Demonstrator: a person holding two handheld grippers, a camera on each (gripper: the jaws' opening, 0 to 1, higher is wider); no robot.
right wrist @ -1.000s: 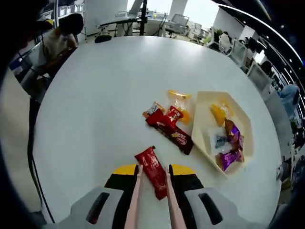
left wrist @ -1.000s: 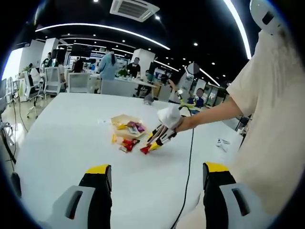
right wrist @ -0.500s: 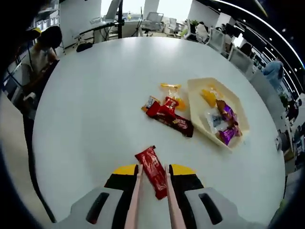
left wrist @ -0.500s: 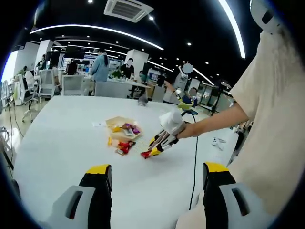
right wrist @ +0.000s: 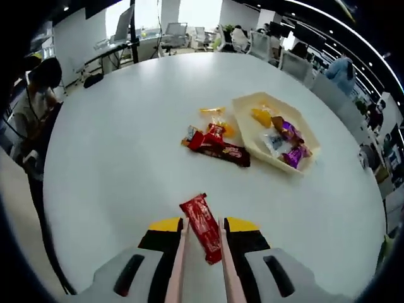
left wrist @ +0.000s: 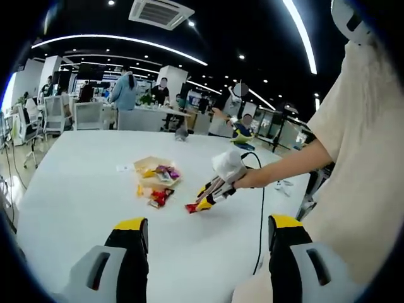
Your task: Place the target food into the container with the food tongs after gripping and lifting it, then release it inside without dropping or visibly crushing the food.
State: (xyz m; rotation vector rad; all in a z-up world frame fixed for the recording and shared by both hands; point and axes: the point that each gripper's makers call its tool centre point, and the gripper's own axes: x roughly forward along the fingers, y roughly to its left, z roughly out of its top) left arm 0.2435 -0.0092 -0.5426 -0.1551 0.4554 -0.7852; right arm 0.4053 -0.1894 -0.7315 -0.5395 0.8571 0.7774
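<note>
You are holding the right claw [right wrist: 202, 235] above the white desk [right wrist: 113, 158], and between its jaws two pale tongs [right wrist: 177, 265] are squeezing a red snack packet [right wrist: 202, 227], so this claw is closed on the tongs, which are gripping the packet. In the left gripper view the same right claw [left wrist: 203, 201] is showing from the side, with your hand [left wrist: 228, 167] on it and the red packet hanging at its tip, close over the desk; I cannot tell if it is touching the surface. The beige tray [right wrist: 247, 129] is lying well apart from the packet, further on the desk, and it is already holding a yellow piece [right wrist: 262, 117] and some purple wrapped sweets [right wrist: 290, 154]. Just beside the tray, on the desk, a long dark red bar [right wrist: 222, 151] and a few small orange and red packets [right wrist: 211, 129] are lying together. The left claw [left wrist: 207, 237] is standing wide open with nothing between its jaws, low over the near part of the desk. A black cable [left wrist: 261, 214] is running across the desk under your arm.
</note>
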